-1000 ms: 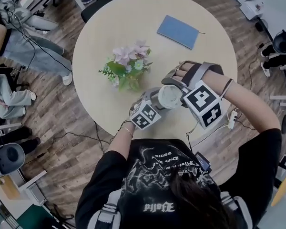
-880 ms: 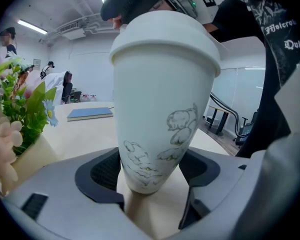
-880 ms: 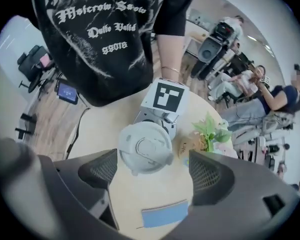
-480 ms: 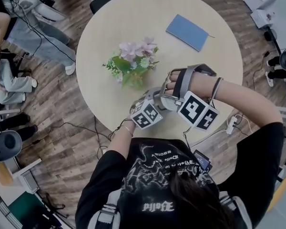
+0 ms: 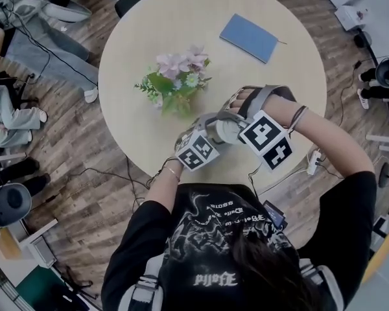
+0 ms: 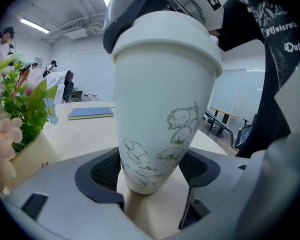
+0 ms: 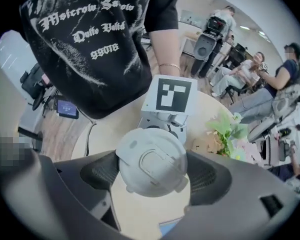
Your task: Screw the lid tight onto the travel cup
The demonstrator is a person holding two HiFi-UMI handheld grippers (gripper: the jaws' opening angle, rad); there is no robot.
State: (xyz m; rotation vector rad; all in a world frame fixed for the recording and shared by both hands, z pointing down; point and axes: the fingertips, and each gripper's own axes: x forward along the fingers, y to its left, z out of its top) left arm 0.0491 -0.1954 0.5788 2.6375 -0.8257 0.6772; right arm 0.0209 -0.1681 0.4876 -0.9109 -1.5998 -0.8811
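Note:
A white travel cup point(image 6: 162, 109) with faint animal drawings stands upright on the round table point(image 5: 149, 31), near its front edge. My left gripper point(image 6: 152, 184) is shut on the cup's lower body, one dark pad against each side. The grey-white lid point(image 7: 152, 161) sits on top of the cup. My right gripper point(image 7: 154, 173) comes down over the lid from above, with both pads against its rim. In the head view the lid point(image 5: 228, 132) shows between the left gripper point(image 5: 206, 129) and the right gripper point(image 5: 232, 123).
A pot of pink and green flowers point(image 5: 175, 83) stands just behind the cup, close to the left gripper. A blue notebook point(image 5: 248, 37) lies at the table's far right. People sit on chairs around the table's left side.
The right gripper has moved in over the lid, which a second ago lay bare beside it, and its jaws have drawn in slightly onto the rim. The left gripper and cup stay put.

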